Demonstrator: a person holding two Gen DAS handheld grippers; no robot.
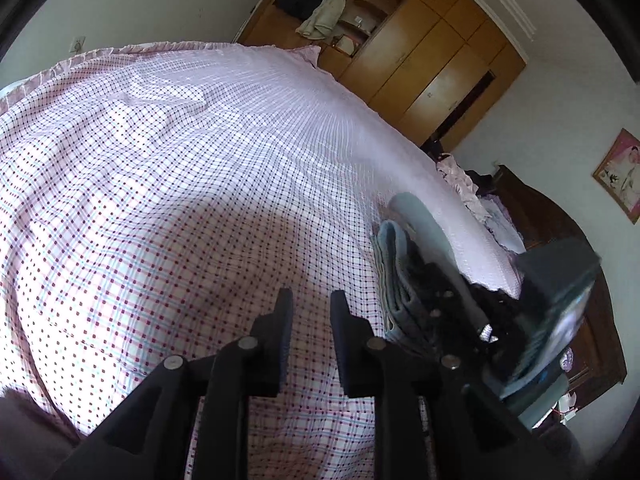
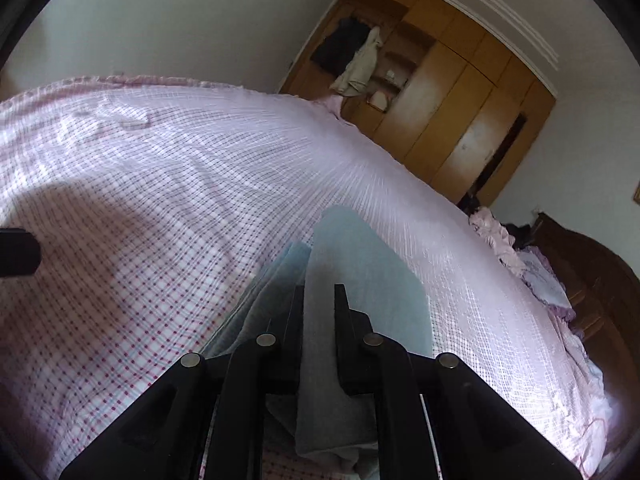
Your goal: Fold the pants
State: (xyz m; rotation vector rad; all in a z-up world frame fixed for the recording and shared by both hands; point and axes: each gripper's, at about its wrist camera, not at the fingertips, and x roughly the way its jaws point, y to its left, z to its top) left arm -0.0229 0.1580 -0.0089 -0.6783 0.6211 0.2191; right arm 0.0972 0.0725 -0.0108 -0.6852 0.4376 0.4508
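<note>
The light blue-grey pants (image 2: 360,264) lie folded in several layers on the pink checked bed cover (image 2: 140,184). My right gripper (image 2: 320,300) is shut on them, with a band of the fabric pinched between its fingers and running back under the camera. In the left wrist view the folded stack (image 1: 394,276) sits to the right of my left gripper (image 1: 312,304). That gripper hovers low over the bed cover (image 1: 160,160) with its jaws apart and only sheet showing between them. The right gripper's body (image 1: 460,304) is blurred against the stack.
A wooden wardrobe (image 1: 420,52) stands past the far side of the bed, with garments hanging in an open section (image 2: 360,64). Loose pink and lilac clothes (image 2: 520,256) are heaped by the dark headboard (image 2: 592,280). A framed picture (image 1: 620,176) hangs on the wall.
</note>
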